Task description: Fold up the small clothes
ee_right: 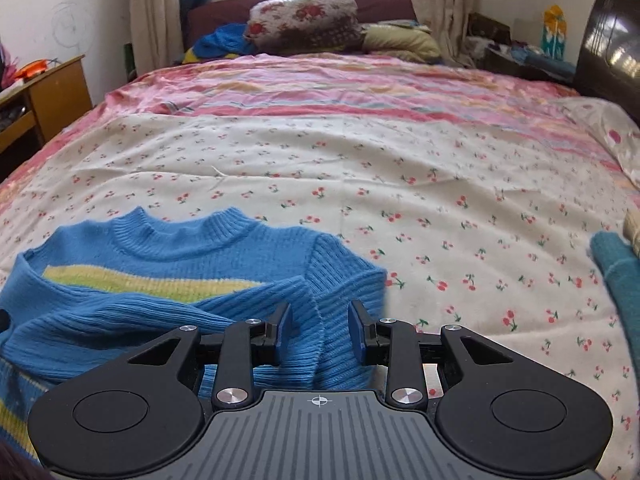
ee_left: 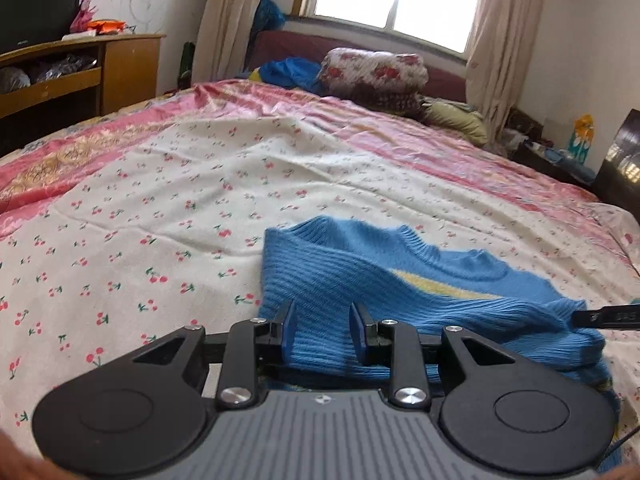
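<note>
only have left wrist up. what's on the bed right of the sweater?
Observer: A folded teal knit garment lies at the far right edge of the cherry-print sheet, apart from the blue sweater.
Operator: right gripper state?
Observer: The right gripper is open, its jaws straddling a folded-in sleeve.
Operator: sleeves both in?
Observer: From the right wrist, one ribbed sleeve crosses the yellow stripe. The left gripper is open too.

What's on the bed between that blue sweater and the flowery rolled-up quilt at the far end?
Only bedding: the cherry-print sheet, then the pink striped cover, between the blue sweater and the floral quilt. The right wrist view shows it best.
</note>
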The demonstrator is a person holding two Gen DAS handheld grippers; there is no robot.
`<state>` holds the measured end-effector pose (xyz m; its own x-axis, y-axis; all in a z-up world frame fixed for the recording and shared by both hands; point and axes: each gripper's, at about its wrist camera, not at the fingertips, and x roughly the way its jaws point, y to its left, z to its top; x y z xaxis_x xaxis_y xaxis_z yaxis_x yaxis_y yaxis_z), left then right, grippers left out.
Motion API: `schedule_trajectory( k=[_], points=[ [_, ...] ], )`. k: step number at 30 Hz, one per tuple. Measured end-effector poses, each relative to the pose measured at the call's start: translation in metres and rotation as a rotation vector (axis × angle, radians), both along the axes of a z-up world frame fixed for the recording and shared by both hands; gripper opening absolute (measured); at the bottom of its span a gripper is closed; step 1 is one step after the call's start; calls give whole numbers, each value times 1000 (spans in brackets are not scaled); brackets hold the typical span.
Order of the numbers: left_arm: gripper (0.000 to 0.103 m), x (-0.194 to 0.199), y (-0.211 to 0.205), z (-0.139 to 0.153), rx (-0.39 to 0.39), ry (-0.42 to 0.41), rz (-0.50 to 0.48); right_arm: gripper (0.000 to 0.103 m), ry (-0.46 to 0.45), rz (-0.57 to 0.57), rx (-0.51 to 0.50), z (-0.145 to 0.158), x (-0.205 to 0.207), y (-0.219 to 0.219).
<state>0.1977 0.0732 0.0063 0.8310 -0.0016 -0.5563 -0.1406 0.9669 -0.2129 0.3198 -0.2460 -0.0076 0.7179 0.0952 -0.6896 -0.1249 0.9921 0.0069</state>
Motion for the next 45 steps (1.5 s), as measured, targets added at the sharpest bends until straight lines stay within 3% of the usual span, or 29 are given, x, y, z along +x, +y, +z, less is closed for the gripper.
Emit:
schedule_trajectory(
  k=[9,13,17,20,22,28,35,39,40,41,45],
  points=[
    [35,7,-2,-6,-7,39,-3,31,46,32,63,-8,15,-1],
    [35,8,-3,-8,17,38,-6,6,55,81,53,-4,16,3],
    [35,9,-3,-9,32,38,6,0,16,-11,92,6,16,-13],
    [35,8,-2,-8,38,35,26,0,7,-79,98,6,22,-25],
    [35,8,0,-7,31,28,32,1,14,-55,113,7,21,-26],
    [35,6,-1,-5,37,19,33,27,64,15,158,4,20,-22],
    [35,6,-2,-5,31,17,29,30,116,52,282,10,-9,-45],
    [36,6,-3,-6,38,17,30,29,170,91,246,-5,-11,-33],
    [36,6,-2,-6,37,15,30,21,169,87,241,-7,-10,-31],
    [36,5,-2,-5,36,11,33,12,174,85,264,-6,-9,-32],
    [36,3,1,-3,23,-5,43,10,145,89,394,19,-18,-41]
  ],
)
